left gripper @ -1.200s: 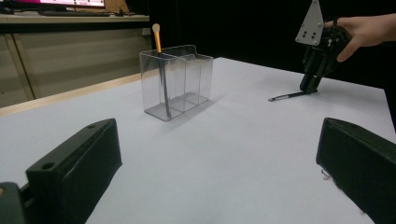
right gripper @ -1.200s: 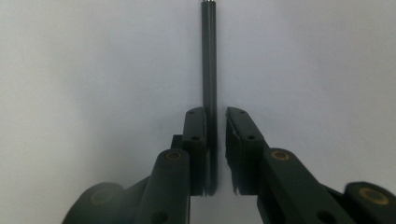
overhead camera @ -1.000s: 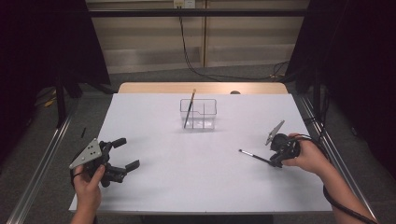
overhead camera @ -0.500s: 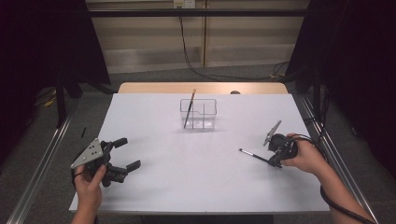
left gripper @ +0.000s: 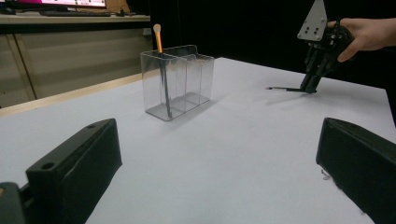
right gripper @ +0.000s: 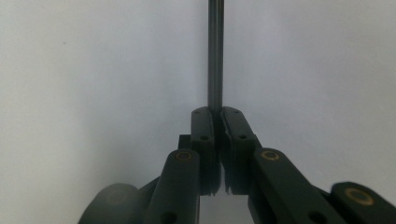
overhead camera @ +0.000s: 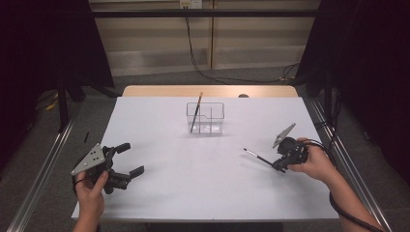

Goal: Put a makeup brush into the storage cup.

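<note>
My right gripper (overhead camera: 277,167) is at the table's right side, tips down at the table, shut on one end of a thin dark brush (overhead camera: 257,156). In the right gripper view the pads (right gripper: 205,122) pinch the dark shaft (right gripper: 215,51), which runs straight ahead over the white tabletop. My left gripper (overhead camera: 131,159) rests open near the front left with nothing between its fingers. A clear divided holder (overhead camera: 205,117) stands at the middle back with a gold-handled brush (overhead camera: 196,112) leaning in it. The left gripper view shows the holder (left gripper: 180,81) and, farther off, the right gripper (left gripper: 310,86).
The white tabletop (overhead camera: 193,193) spreads wide between the two grippers and in front of the holder. A wooden strip (overhead camera: 159,91) edges the far side. Metal rails (overhead camera: 43,164) run along both sides, and a black cable (overhead camera: 353,217) trails from the right hand.
</note>
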Available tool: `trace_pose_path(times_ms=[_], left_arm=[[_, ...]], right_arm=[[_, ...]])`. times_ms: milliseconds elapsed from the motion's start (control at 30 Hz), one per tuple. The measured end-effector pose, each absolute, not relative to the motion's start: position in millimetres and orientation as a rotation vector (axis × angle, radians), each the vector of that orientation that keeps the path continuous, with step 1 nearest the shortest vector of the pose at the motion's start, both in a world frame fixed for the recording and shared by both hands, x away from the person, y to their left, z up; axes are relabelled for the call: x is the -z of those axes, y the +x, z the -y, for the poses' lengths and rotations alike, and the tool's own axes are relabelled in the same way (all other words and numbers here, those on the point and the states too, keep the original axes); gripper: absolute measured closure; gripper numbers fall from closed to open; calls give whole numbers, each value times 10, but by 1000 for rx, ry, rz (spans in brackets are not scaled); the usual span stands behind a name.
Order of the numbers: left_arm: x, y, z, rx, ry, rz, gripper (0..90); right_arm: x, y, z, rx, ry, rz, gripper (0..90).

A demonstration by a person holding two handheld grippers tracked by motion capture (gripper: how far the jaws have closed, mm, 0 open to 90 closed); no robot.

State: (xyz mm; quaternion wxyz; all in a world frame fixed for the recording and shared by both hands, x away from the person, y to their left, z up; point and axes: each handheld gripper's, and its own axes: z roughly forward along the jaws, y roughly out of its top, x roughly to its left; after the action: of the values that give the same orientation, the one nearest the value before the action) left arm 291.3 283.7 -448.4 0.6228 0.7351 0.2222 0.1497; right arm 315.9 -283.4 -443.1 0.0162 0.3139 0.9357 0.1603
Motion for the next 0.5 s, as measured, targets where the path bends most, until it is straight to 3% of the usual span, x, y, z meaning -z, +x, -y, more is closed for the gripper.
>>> trace_pose_path(times_ms=[500], left_arm=[[4492, 2916, -2826, -338, 1688, -516, 0]], right_arm=[[4342, 3117, 2800, -812, 1008, -2797, 843]])
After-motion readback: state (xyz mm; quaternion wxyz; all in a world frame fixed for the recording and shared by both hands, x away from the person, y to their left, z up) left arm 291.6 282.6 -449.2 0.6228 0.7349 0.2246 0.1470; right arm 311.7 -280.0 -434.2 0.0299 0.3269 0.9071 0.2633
